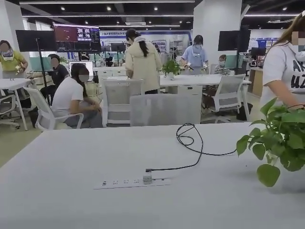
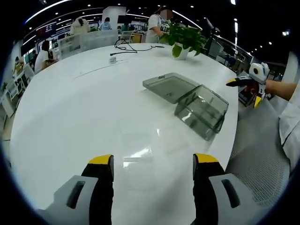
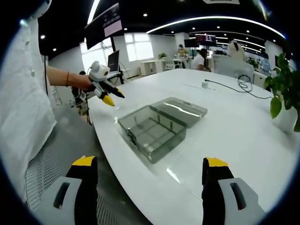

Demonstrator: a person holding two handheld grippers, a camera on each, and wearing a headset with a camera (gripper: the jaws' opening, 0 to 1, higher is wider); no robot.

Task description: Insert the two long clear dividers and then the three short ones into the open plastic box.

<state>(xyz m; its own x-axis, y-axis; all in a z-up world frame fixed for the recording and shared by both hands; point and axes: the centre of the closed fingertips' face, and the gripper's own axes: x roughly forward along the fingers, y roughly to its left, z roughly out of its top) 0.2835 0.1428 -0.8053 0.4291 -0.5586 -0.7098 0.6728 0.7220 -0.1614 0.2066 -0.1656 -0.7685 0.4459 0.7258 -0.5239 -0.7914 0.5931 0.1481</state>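
Left tool (image 2: 152,159) gapes empty over faint clear dividers (image 2: 138,152) on worktop (image 2: 70,103) — right tool (image 3: 149,161) wide too, facing open box (image 3: 152,126). Pinch a long one by its edge first.

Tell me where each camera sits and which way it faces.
Head view: on the headset, facing forward over the table at a power strip, cable and plant.
Left gripper view: on the open left tongs, looking across the table at the open box; the right tongs and a hand show at right.
Right gripper view: on the open right tongs, facing the box from the table's edge; left tongs, forearm and white sleeve at left.
Shared: both gripper views see the box; all three, the plant.
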